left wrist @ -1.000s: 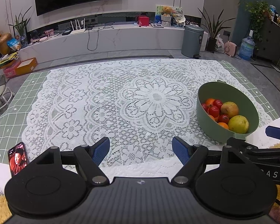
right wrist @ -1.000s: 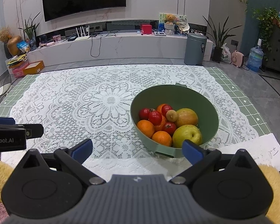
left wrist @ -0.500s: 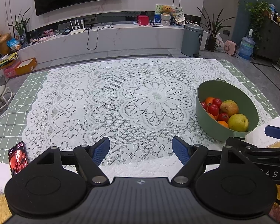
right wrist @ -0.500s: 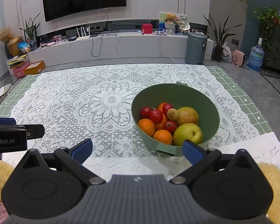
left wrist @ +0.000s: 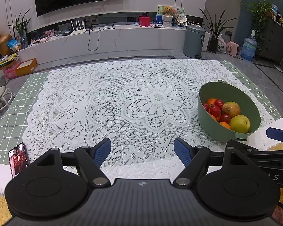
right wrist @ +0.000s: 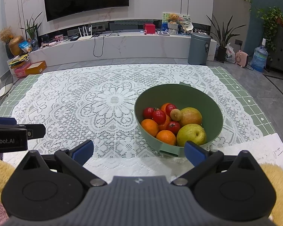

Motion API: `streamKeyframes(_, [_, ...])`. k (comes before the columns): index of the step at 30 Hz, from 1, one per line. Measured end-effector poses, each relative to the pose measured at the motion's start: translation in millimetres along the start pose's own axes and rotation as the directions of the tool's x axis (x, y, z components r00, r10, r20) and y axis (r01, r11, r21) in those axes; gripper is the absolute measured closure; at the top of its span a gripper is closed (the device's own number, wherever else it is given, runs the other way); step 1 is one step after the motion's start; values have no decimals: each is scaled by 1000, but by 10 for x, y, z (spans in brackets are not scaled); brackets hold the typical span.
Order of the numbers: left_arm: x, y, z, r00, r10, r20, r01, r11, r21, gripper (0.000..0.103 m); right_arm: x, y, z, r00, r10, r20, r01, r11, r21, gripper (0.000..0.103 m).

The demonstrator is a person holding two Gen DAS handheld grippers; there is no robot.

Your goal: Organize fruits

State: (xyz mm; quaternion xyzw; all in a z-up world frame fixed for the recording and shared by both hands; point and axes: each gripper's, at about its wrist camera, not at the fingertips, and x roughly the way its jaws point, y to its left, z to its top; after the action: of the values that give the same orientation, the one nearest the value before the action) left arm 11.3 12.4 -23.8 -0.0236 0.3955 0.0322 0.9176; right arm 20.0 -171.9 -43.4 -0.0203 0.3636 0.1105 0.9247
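A round sage-green plastic bowl (right wrist: 213,111) on the lace-covered worktop (right wrist: 103,103) holds small red tomatoes (right wrist: 159,116), oranges (right wrist: 166,137) and two yellow-green pears (right wrist: 191,134). The right gripper (right wrist: 138,148) hovers just before its near rim, jaws wide apart and empty. The left gripper (left wrist: 142,149) hangs over bare lace, jaws likewise spread, holding nothing

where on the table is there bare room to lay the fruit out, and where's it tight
The wide lace cloth left of the green bowl is bare, out to the green checked border and forward to both open hand-held grippers: left, right. A phone sits at the near left corner. It is tight near right, where bowl and paper sheet sit close together.
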Motion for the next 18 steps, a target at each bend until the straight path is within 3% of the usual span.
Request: streamKeyframes(18, [-32, 0, -8, 1000, -1, -2, 1, 1000, 0, 14, -7, 10, 0, 1000, 3, -3, -3, 1000, 0, 4])
